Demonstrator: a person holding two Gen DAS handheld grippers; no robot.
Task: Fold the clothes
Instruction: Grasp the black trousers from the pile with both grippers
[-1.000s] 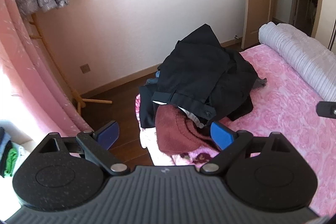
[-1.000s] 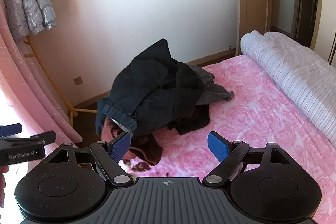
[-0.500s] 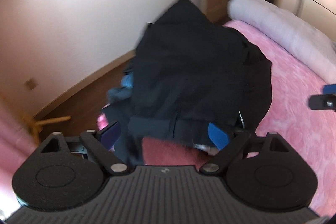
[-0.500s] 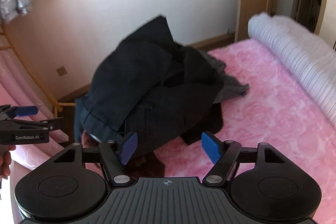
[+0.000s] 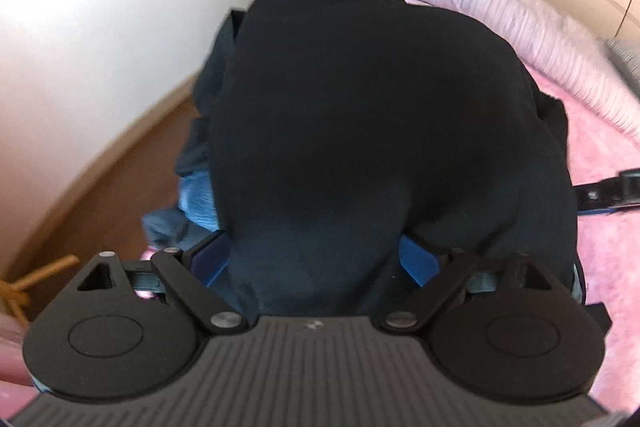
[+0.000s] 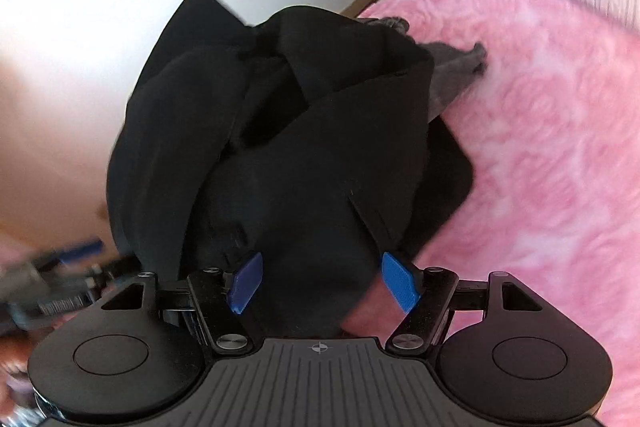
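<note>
- Left tool (image 5: 312,259): jaws wide and opening, black garment (image 5: 360,115) bulging between them, pads apparently not pressing. Closing here could bunch several layers.
- Right tool (image 6: 320,279): jaws fairly wide, astride black cloth on the same heap; the view is blurred, so contact is uncertain. It might catch a different garment.
- The heap sits at the corner of the pink bed (image 6: 552,155); a pull could drag the blue piece (image 5: 196,195) onto the wooden floor (image 5: 120,163).
</note>
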